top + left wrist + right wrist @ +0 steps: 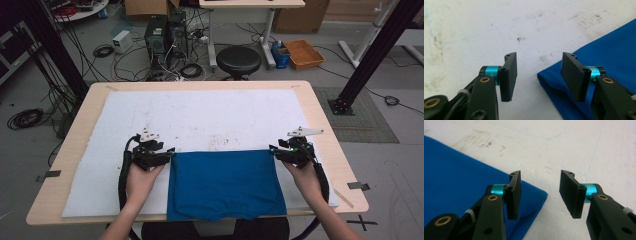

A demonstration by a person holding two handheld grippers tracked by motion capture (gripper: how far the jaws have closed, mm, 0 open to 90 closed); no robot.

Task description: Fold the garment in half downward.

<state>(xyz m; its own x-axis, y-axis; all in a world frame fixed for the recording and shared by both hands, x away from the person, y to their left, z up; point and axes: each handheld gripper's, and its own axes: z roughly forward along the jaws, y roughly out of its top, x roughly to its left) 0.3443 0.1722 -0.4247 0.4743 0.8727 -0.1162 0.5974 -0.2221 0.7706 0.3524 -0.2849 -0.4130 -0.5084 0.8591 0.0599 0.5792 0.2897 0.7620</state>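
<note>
Blue cloth (224, 184) is lying flat between both grippers, long axis running gripper to gripper; left gripper (539, 75) and right gripper (540, 195) are gaping wide at its far corners, gripping nothing.

A blue cloth (225, 184) lies flat in the lower middle of the frame on a stained white mat (200, 120) that covers the wooden surface (327, 145), its near edge hanging over the bottom rim. The left gripper (167, 152) sits at the cloth's upper left corner, the right gripper (276, 151) at its upper right corner. A black stool (238, 60) stands at upper centre.
</note>
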